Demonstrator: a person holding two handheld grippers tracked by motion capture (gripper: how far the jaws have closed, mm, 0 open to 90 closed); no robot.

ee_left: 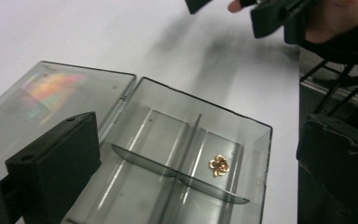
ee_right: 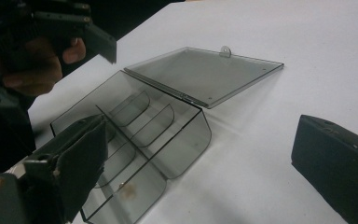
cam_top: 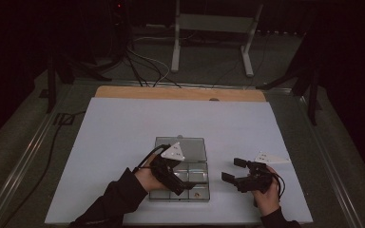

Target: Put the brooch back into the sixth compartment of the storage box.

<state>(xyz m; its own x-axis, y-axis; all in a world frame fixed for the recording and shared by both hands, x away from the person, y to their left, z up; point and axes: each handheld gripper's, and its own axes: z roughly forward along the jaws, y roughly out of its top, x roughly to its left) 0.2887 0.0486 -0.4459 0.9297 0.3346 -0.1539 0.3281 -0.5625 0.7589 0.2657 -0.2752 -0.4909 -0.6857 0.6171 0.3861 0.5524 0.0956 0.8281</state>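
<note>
Both tongs, left (cam_top: 188,186) and right (cam_top: 229,169), gape unladen; the gold flower (ee_left: 219,165) lies in the open box (ee_right: 186,140), lower centre. Next, closing the lid (cam_top: 180,148).

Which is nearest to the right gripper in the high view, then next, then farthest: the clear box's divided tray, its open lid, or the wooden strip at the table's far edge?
From the right gripper:
1. Divided tray, just to its left.
2. Open lid, left and farther up the table.
3. Wooden strip, along the far edge.

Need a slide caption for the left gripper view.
Open left gripper poised over clear compartment box, lid open, small gold flower charm in one compartment.
</note>
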